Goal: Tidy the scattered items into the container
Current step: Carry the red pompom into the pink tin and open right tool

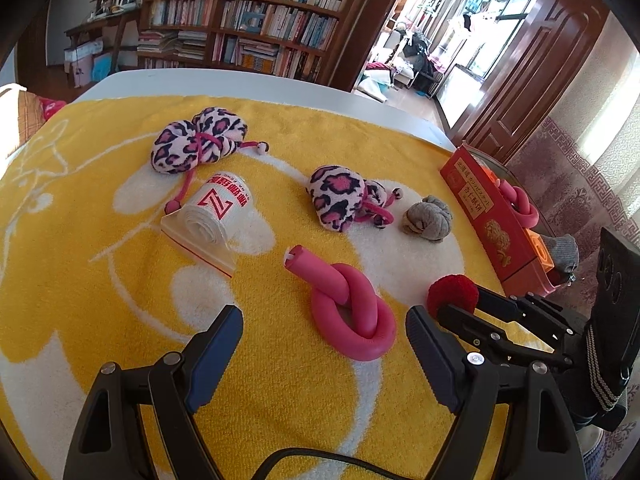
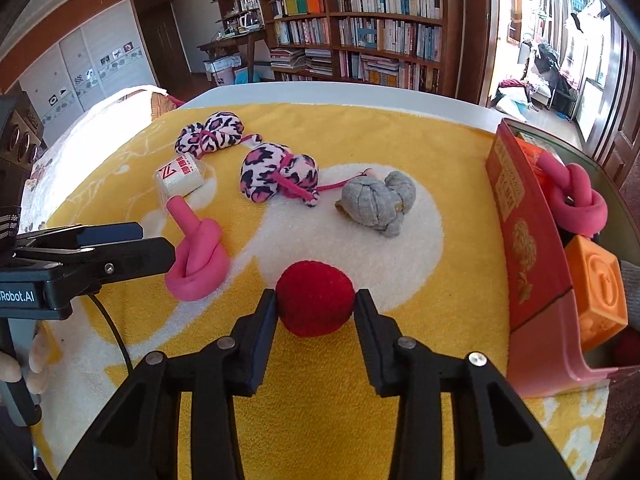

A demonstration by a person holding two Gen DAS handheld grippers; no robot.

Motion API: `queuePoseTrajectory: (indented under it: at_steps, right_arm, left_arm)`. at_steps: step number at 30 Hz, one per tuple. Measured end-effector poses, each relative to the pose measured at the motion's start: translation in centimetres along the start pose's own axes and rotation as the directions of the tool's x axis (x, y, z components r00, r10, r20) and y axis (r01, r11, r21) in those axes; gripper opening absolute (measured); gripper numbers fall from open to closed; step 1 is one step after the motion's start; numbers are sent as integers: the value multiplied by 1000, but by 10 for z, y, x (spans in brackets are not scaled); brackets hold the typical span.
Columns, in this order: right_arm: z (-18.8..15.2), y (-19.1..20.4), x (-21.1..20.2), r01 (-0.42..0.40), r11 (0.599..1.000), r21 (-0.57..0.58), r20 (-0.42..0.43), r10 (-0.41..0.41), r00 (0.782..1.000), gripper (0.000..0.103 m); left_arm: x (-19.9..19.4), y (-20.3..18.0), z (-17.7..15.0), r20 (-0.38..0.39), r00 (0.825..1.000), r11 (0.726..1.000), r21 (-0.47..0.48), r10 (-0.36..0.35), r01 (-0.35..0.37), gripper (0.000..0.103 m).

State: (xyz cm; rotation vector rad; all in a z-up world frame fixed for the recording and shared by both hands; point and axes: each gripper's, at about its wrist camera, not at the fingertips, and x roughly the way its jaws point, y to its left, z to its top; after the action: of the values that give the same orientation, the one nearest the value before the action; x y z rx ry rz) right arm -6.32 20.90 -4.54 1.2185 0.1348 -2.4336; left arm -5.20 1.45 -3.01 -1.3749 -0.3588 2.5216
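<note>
Right tongs (image 2: 315,304) are clamped on the red ball (image 2: 315,297), both pads pressed against its sides at 9 and 3 o'clock. The grip sits at the ball's widest part, likely so the soft yarn cannot squirm out. Whether the ball is clear of the towel (image 2: 400,420) or resting on it, I cannot tell.

The red box (image 2: 520,240) stands at 3 o'clock from the ball, on the worktop's right edge. It already holds a pink knot (image 2: 576,196) and an orange block (image 2: 600,288), so it reads as the container; the ball probably goes there next.

Left tongs (image 1: 324,344) stand apart, empty, with the second pink knot (image 1: 348,312) lying between and just ahead of the fingers. That placement suggests the knot is being lined up for pickup.

Loose on the towel: grey sock (image 2: 378,200), two leopard pouches (image 2: 276,176) (image 2: 210,132) and a bandage roll (image 2: 178,176), all toward 12 o'clock, well apart from the box.
</note>
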Motion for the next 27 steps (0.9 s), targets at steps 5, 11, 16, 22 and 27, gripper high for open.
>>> queuePoseTrajectory:
  at_steps: [5,11,16,22,27]
  right_arm:
    - [0,1,-5,14,1000,-4,23,-14,1000,39]
    - [8,-28,-24,25,993,113,103,-37,994,39]
    - [12,-54,-42,20,974,226,177,-61,982,39]
    - [14,-70,-55,25,951,309,233,-101,967,39]
    - [14,-80,-66,42,935,353,272,-145,951,39]
  left_arm:
    - [2,-6,-2,-9,1000,1000,17,-4,4,85]
    - [8,-15,-1,-17,1000,999,42,-9,9,85]
    - [18,-21,0,-32,999,999,53,-1,3,85]
    - [30,-24,1,-33,999,998,54,36,-34,85]
    - [35,-34,-4,19,996,990,113,87,-88,85]
